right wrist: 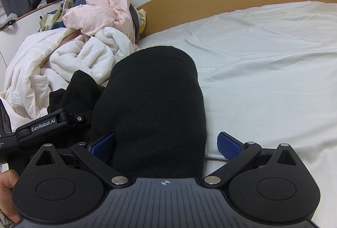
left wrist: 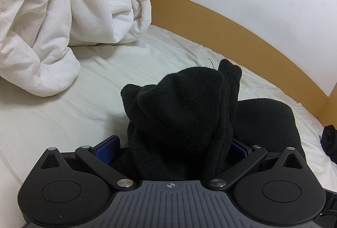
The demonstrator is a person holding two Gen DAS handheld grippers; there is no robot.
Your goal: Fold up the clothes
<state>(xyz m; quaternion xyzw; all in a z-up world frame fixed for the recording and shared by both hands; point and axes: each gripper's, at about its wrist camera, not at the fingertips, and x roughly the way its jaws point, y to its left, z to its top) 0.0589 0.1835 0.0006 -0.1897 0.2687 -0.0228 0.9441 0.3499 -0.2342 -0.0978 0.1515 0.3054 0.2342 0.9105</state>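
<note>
A black fleece garment [left wrist: 179, 105] is bunched up on the white bed sheet [left wrist: 63, 118]. In the left wrist view a raised fold of it stands between the blue pads [left wrist: 107, 150] of my left gripper [left wrist: 172, 143], whose jaws are spread wide. More of the fleece lies flat to the right. In the right wrist view a thick black fold [right wrist: 155, 91] fills most of the space inside my right gripper [right wrist: 166, 141]. Its right pad [right wrist: 228, 145] stands clear of the cloth, so the jaws are open. The left gripper's body [right wrist: 42, 126] shows at the left, beside the fleece.
A heap of white and pink bedding [left wrist: 52, 17] is piled at the far left of the bed, with more clothes behind it [right wrist: 63, 2]. A wooden headboard [left wrist: 231, 32] runs along the wall. A small dark item [left wrist: 329, 141] lies at the right edge. A hand [right wrist: 8, 190] holds the grip.
</note>
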